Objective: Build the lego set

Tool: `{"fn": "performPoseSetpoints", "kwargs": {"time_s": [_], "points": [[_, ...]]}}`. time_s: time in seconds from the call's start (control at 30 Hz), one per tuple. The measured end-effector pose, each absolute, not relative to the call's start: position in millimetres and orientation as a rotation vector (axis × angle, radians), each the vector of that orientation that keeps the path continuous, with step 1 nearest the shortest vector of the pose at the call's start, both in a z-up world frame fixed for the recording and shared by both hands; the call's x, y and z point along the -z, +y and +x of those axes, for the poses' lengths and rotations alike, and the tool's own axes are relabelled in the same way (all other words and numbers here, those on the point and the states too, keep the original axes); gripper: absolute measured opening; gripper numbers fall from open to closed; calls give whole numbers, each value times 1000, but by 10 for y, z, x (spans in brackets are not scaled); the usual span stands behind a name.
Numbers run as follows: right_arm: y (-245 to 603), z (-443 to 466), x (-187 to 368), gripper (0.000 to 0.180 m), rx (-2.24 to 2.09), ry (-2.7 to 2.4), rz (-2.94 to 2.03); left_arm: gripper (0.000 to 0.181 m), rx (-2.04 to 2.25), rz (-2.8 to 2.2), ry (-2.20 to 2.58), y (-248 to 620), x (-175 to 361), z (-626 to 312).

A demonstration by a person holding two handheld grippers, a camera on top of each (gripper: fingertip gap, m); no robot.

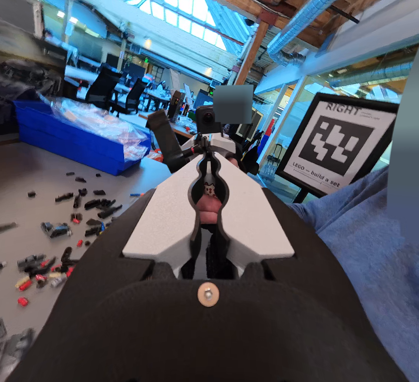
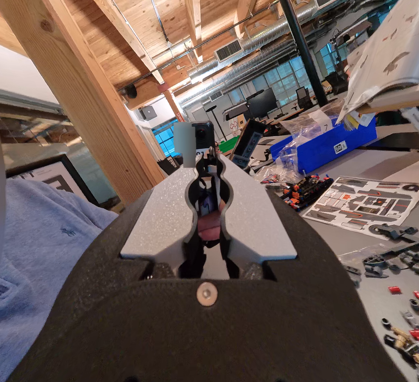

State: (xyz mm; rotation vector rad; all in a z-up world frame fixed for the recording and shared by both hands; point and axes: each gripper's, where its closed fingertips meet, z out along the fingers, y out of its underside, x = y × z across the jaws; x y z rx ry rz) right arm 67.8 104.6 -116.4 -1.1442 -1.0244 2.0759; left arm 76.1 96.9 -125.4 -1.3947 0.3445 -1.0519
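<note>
left tongs [image 1: 207, 156] closed, empty | right tongs [image 2: 209, 158] closed, empty | partial chassis [image 2: 301, 187] built — loose pieces [image 1: 95, 208] cover table [image 1: 34, 167]

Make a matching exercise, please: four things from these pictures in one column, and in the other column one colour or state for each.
1. bin
2. sticker sheet
3. left gripper
4. loose pieces

a. lies flat on the table
b. blue
c. shut, tip to tip with the other gripper
d. scattered, mostly black

Pairs: 1-b, 2-a, 3-c, 4-d
</note>
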Motion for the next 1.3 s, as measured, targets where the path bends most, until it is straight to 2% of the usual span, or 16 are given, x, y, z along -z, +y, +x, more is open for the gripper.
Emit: {"fn": "performPoseSetpoints", "kwargs": {"time_s": [0.27, 0.43, 0.77, 1.3], "points": [[816, 802, 951, 4, -1747, -1180, -987, 0, 1014, -1179, 552, 724, 978, 844], [771, 835, 874, 0, -1711, -1173, -964, 0, 993, -1163, 586, 733, 915, 884], [919, 776, 1004, 0, -1740, -1114, -1073, 0, 908, -1216, 560, 877, 1071, 833], [1082, 682, 1226, 0, -1681, -1083, -1225, 1, 478, -1352, 718, 1044, 1324, 755]]}}
